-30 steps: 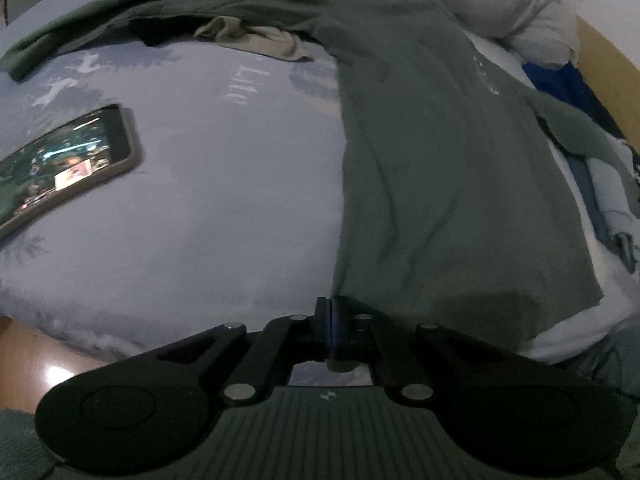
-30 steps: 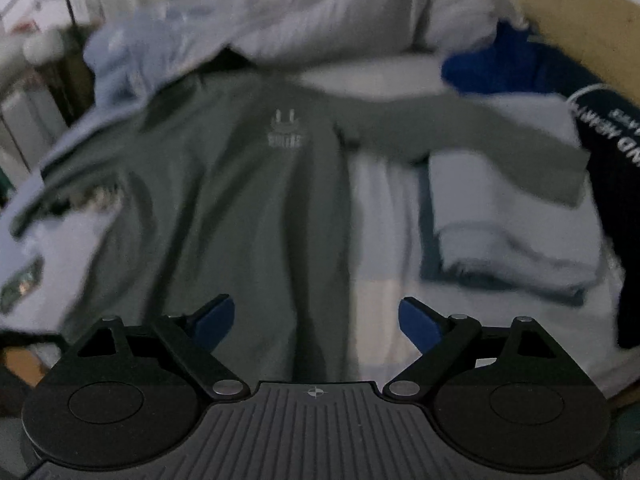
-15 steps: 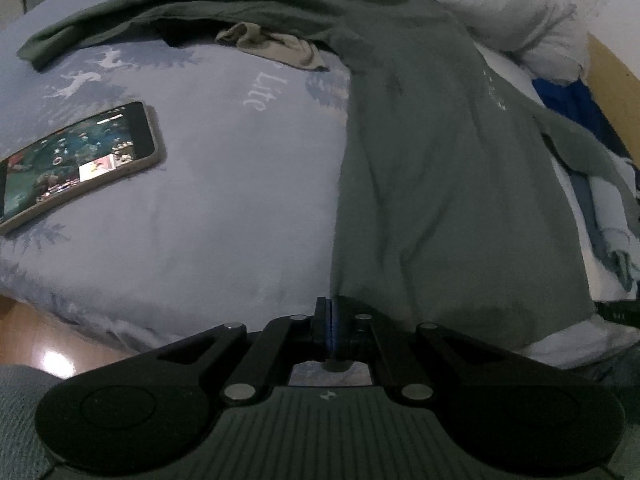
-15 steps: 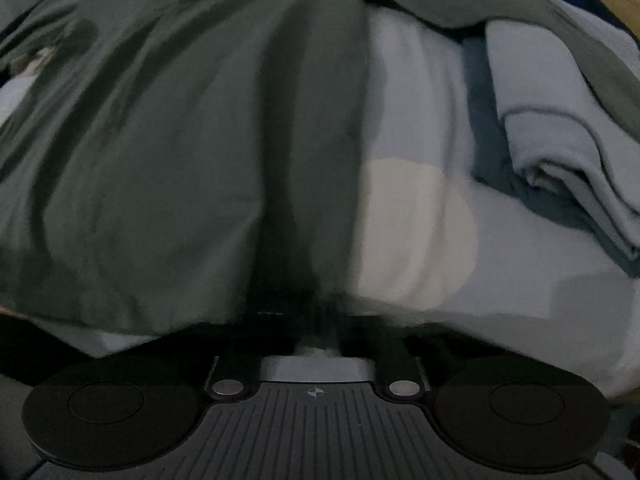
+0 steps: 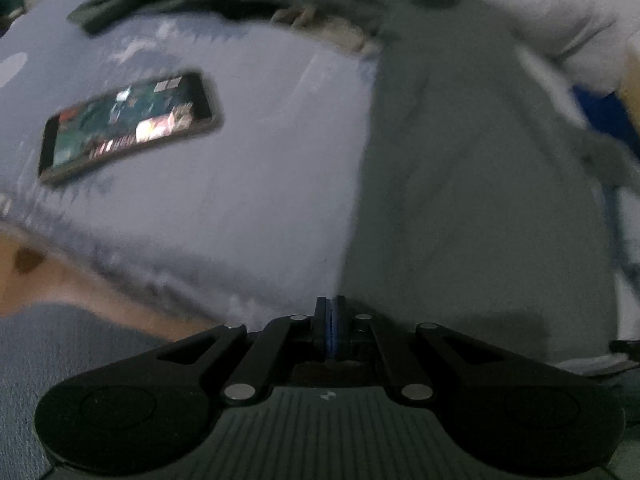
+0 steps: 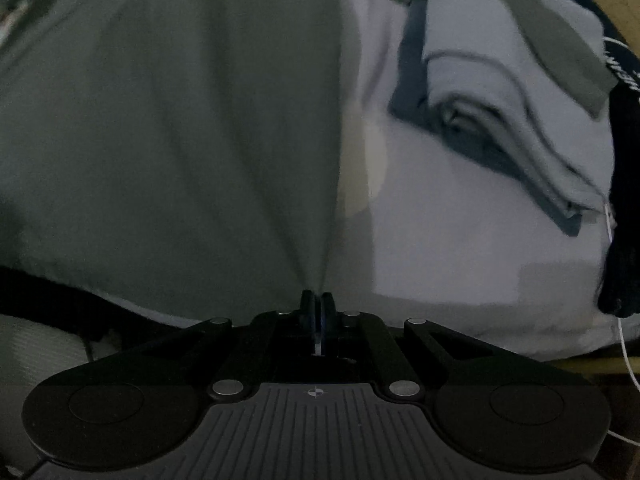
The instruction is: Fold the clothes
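Setting: a bed point(image 5: 248, 200) covered by a pale printed sheet was seen in dim light, with clothes spread across it.
Green shirt point(image 5: 472, 208): it was laid flat on the bed, stretched away from both cameras, its hem at the near edge of the bed.
Shirt in the right view point(image 6: 168, 120): the same cloth was seen filling the left half of the picture, drawn into a taut ridge that ran down to the fingers.
Left gripper point(image 5: 330, 326): its fingers were pressed together on the near left corner of the shirt hem; the picture was blurred.
Right gripper point(image 6: 317, 320): its fingers were closed on the near right corner of the hem, where the cloth was gathered to a point between them.
Phone point(image 5: 128, 126): it was laid on the sheet to the left of the shirt, well apart from it, with its screen lit.
Folded clothes point(image 6: 508, 120): a pale stack was seen on the bed to the right of the shirt, with a green sleeve point(image 6: 532, 28) draped over its far side.
Dark garment point(image 6: 624, 184): it was seen at the right edge of the bed, with white lettering that could not be read.
White bedding point(image 5: 552, 20): a bundle was seen at the far right, beyond the shirt.
Tan cloth point(image 5: 324, 26): a small crumpled piece was seen by the shirt's far left edge.
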